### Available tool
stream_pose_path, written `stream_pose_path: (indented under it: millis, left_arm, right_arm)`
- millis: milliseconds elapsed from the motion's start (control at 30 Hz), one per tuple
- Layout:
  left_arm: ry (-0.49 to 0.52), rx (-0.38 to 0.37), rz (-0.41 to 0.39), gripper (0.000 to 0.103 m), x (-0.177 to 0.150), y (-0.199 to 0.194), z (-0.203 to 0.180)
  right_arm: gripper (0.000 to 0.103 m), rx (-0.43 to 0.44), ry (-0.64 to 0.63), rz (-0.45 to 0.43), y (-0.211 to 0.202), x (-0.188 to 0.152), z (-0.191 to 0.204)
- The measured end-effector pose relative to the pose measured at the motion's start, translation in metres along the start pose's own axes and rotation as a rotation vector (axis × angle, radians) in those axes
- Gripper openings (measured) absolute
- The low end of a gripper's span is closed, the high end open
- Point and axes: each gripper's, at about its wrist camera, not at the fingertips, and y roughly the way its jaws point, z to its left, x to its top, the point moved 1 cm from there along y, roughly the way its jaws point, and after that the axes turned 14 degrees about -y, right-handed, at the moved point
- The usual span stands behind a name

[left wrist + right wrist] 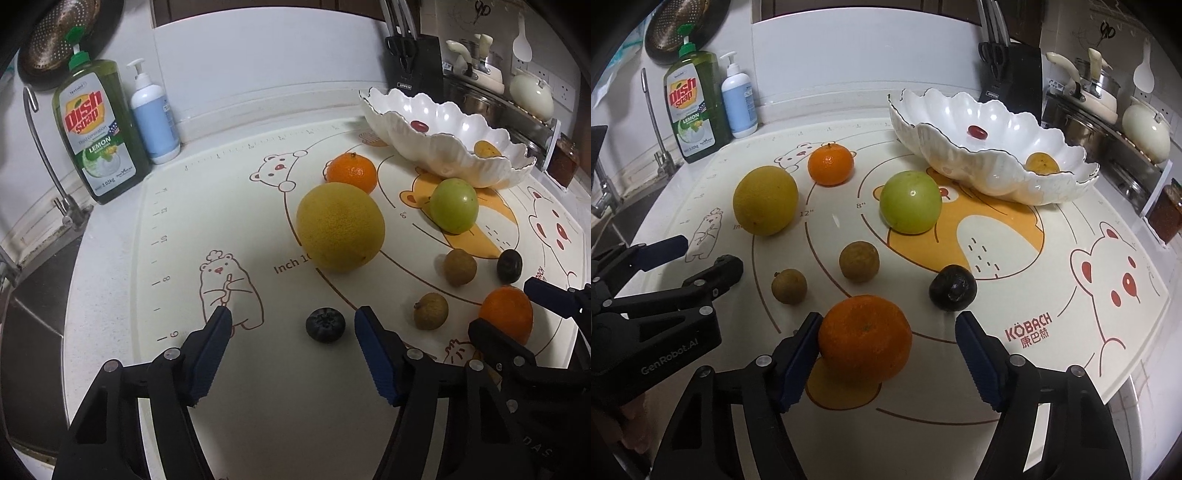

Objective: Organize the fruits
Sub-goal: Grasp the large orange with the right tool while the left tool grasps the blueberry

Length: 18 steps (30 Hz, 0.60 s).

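While both grippers reach for fruit, pickup step in hand. Left gripper [293, 321] spread around blueberry [325, 325], pads clear. Right gripper [888, 326] spread; 1 pad touches orange [864, 338]. Next: pinch, lift, carry to bowl [960, 166] at 1 o'clock.

A blueberry [325, 325] is flanked by the parted fingers of the left gripper [293, 319], untouched, on the mat [229, 206].

dish soap bottle [98, 129] | pump bottle [155, 114] beside it | knife block [413, 61] | pots [1082, 110] | faucet [44, 155]
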Motion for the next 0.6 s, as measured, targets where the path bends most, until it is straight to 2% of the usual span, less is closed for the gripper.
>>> stream_pose_path:
  millis: [267, 400, 467, 600]
  left_arm:
    - [0.004, -0.010, 0.017, 0.050, -0.001, 0.005, -0.003]
    - [0.020, -0.024, 0.020, 0.037, -0.003, 0.003, -0.008]
    - [0.020, -0.031, 0.024, 0.030, -0.003, 0.003, -0.009]
    - [0.020, -0.039, 0.028, 0.024, -0.004, 0.001, -0.011]
  right_arm:
    - [0.066, 0.034, 0.012, 0.008, 0.005, 0.000, 0.000]
    - [0.058, 0.064, 0.016, 0.001, 0.006, -0.001, 0.000]
    - [0.049, 0.079, 0.013, -0.005, 0.005, -0.001, 0.001]
    - [0.047, 0.088, 0.005, -0.011, 0.004, -0.001, 0.004]
